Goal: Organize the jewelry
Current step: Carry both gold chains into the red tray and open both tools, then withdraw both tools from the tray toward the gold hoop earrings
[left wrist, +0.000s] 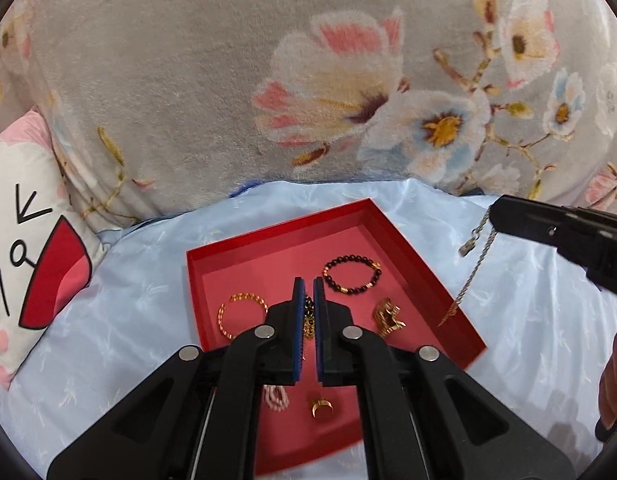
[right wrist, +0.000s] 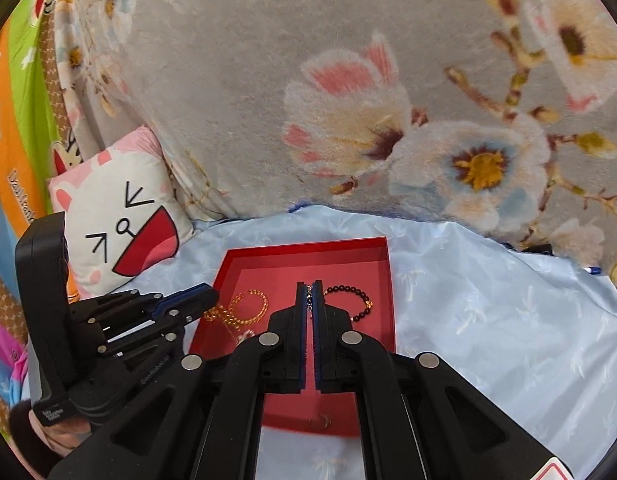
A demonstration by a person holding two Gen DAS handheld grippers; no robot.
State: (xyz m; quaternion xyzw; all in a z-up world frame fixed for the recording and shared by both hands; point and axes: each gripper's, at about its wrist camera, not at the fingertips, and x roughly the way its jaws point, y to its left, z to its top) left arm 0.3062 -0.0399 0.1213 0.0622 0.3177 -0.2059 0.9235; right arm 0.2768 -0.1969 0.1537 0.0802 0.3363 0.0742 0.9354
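Note:
A red tray (left wrist: 268, 236) lies on pale blue cloth and also shows in the right wrist view (right wrist: 308, 246). In it lie a dark bead bracelet (left wrist: 351, 274), a gold chain bracelet (left wrist: 238, 314), a gold piece (left wrist: 389, 316), a gold ring (left wrist: 321, 407) and pale beads (left wrist: 276, 396). My left gripper (left wrist: 308, 282) hovers over the tray, jaws nearly closed, with a dark and gold piece (left wrist: 308, 320) seen between them. My right gripper (right wrist: 308, 285) is shut on a silver chain necklace (left wrist: 474, 268), which dangles above the tray's right rim.
A grey floral fleece blanket (left wrist: 228, 80) rises behind the tray. A cartoon-face pillow (left wrist: 32, 248) lies at the left. The blue cloth (right wrist: 488, 300) spreads to the right of the tray.

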